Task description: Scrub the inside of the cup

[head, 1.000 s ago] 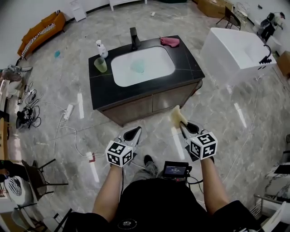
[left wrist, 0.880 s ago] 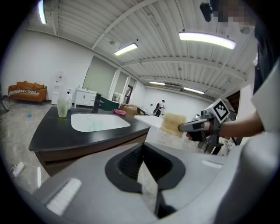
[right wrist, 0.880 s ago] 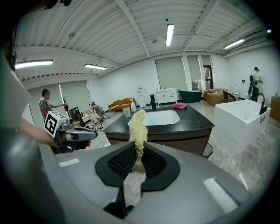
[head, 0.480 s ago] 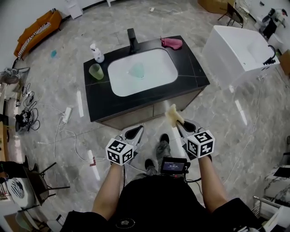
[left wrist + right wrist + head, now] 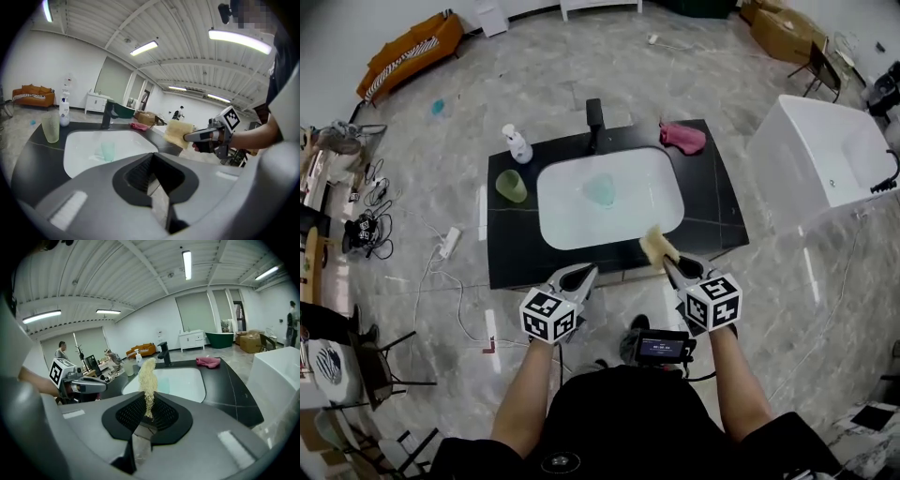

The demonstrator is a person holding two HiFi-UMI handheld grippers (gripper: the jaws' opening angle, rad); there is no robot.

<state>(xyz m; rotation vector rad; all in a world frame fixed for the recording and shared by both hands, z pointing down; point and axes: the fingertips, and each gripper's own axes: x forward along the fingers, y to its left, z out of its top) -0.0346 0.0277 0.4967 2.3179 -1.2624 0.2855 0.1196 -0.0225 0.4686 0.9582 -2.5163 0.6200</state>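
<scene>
You'll find the pale teal cup in the white sink basin, in front of the black faucet. A green cup and a soap bottle stand on the black counter left of the basin, with a pink cloth at its far right. Your right gripper is clamped on a yellow sponge at the counter's near edge. Your left gripper is closed and empty.

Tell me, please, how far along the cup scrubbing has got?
Done: the right gripper is shut on the yellow sponge. In hand: both grippers hover at the black counter's near edge. To do: the left gripper is shut and empty, and the teal cup in the white sink is untouched, so grasping it and all scrubbing remain.
</scene>
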